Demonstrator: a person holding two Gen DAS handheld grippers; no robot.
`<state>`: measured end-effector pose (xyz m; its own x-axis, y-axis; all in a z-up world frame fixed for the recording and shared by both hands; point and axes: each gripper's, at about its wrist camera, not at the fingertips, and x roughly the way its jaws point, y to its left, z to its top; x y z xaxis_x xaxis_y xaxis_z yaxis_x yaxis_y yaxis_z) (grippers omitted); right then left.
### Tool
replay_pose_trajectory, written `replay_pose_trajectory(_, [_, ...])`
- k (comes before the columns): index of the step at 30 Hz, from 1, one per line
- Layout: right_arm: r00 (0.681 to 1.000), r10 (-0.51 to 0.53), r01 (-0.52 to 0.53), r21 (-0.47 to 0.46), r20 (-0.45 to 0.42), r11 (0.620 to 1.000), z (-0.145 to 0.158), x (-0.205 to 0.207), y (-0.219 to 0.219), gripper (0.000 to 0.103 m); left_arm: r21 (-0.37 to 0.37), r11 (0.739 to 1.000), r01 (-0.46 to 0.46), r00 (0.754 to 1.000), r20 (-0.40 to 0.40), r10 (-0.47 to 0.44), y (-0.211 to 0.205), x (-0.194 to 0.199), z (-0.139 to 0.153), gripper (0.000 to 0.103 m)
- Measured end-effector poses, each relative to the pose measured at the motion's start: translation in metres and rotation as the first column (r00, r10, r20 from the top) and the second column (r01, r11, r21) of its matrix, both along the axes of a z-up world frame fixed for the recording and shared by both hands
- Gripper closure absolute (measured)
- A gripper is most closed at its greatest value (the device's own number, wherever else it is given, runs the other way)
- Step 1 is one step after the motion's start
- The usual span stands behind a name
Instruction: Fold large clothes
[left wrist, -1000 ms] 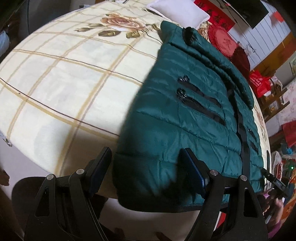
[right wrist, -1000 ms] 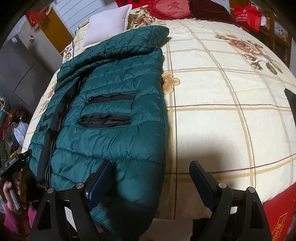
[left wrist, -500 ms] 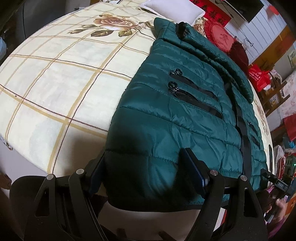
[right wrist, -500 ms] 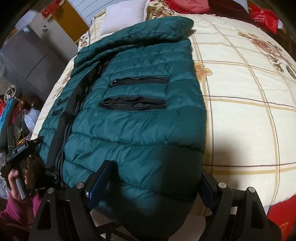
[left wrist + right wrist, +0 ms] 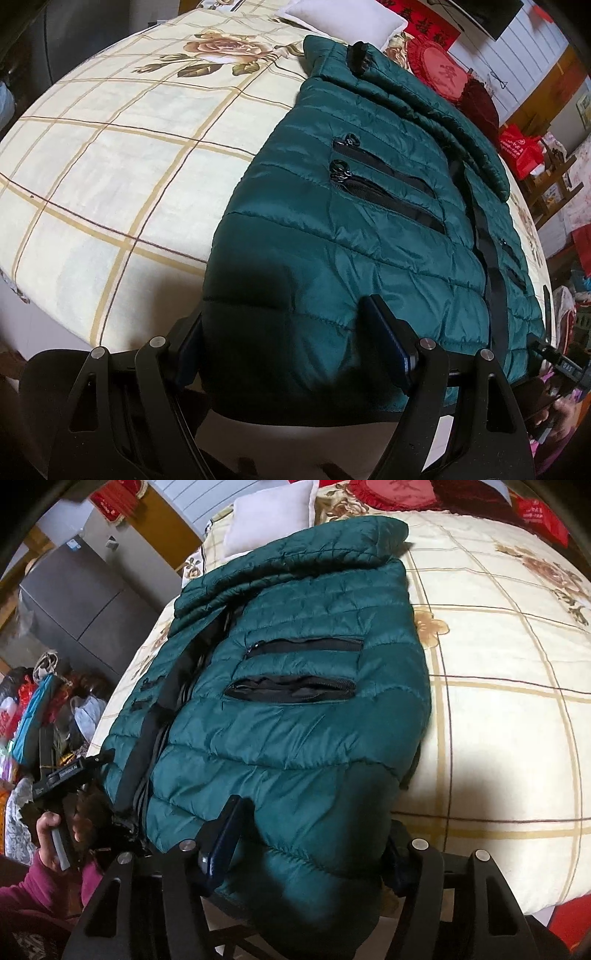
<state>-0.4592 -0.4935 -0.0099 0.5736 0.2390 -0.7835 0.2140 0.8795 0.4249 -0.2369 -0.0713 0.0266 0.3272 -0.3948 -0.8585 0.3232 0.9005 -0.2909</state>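
The green quilted jacket point(image 5: 369, 236) lies flat on the bed point(image 5: 110, 155), front up, its hem hanging over the near edge and its folded collar toward the far end. 2 black zipped pockets point(image 5: 384, 188) run across each front panel, and a black placket point(image 5: 487, 243) runs down the middle. In the left wrist view the jacket fills the right half of the bedspread, a cream check with printed roses point(image 5: 218, 46). The left tongs point(image 5: 291, 332) stand wide, 1 finger at the jacket's left side edge and the other on top of the quilting, with the hem corner lying between them; whether the pads press the cloth I cannot tell. In the right wrist view the right tongs point(image 5: 314, 834) also stand wide and straddle the jacket's point(image 5: 295, 720) right hem corner, the left finger point(image 5: 225, 834) resting on the fabric and the right one half hidden behind the drooping edge. At the far left of that view a hand point(image 5: 51, 830) in a magenta sleeve holds the left handle beside the hem. A white pillow point(image 5: 269, 517) sits past the collar, red cushions point(image 5: 447, 70) lie at the head of the bed, and a grey cabinet point(image 5: 85, 602) stands to the left.
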Motion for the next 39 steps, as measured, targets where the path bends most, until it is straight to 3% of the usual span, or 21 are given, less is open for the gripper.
replay_pose_trajectory(6, [1.000, 0.006, -0.006, -0.004, 0.029, 1.000, -0.001, 0.002, 0.001, 0.041, 0.023, 1.000, 0.022, 1.000, 0.012, -0.022, -0.007, -0.001, 0.000, 0.023])
replay_pose_trajectory(7, [0.999, 0.016, -0.016, -0.016, 0.037, 1.000, 0.002, 0.002, 0.003, 0.052, 0.020, 0.999, 0.032, 0.999, 0.009, -0.032, -0.008, -0.002, 0.001, 0.025])
replay_pose_trajectory(9, [0.998, 0.026, -0.025, -0.019, 0.061, 0.999, 0.008, 0.001, 0.003, 0.064, 0.026, 0.998, 0.057, 0.998, 0.025, -0.057, -0.010, -0.006, 0.005, 0.037])
replay_pose_trajectory(12, [0.998, 0.035, -0.034, -0.002, 0.059, 0.999, 0.008, 0.001, -0.001, 0.066, 0.056, 0.995, 0.082, 0.995, 0.053, -0.085, -0.013, -0.009, 0.009, 0.039])
replay_pose_trajectory(20, [0.997, 0.020, -0.022, 0.026, 0.068, 0.999, -0.003, 0.000, -0.004, 0.064, 0.046, 0.998, 0.042, 0.999, 0.025, -0.043, -0.013, -0.004, 0.002, 0.038])
replay_pose_trajectory(22, [0.997, 0.018, -0.019, 0.014, 0.076, 1.000, 0.001, -0.001, -0.003, 0.071, 0.070, 0.995, 0.065, 0.996, 0.065, -0.069, -0.016, -0.008, 0.006, 0.050])
replay_pose_trajectory(23, [0.996, 0.016, -0.017, 0.010, 0.086, 1.000, 0.004, -0.002, -0.004, 0.073, 0.087, 0.994, 0.059, 0.993, 0.095, -0.068, -0.016, -0.010, 0.011, 0.066])
replay_pose_trajectory(24, [0.995, 0.015, -0.016, 0.011, 0.094, 1.000, 0.007, -0.003, -0.005, 0.077, 0.091, 0.994, 0.057, 0.991, 0.117, -0.067, -0.016, -0.011, 0.015, 0.075])
replay_pose_trajectory(27, [0.990, 0.006, -0.011, 0.033, 0.140, 0.999, 0.022, -0.004, -0.010, 0.081, 0.030, 0.998, 0.049, 0.989, 0.142, -0.052, -0.011, -0.008, 0.031, 0.086])
replay_pose_trajectory(30, [0.980, -0.001, -0.008, 0.043, 0.200, 0.999, 0.044, -0.001, -0.016, 0.083, -0.025, 0.998, 0.054, 0.986, 0.160, -0.049, -0.011, -0.004, 0.049, 0.088])
replay_pose_trajectory(39, [0.941, -0.048, 0.032, 0.053, 0.334, 0.998, 0.097, 0.023, -0.040, 0.084, -0.084, 0.995, 0.051, 0.967, 0.255, -0.028, -0.023, 0.020, 0.095, 0.089])
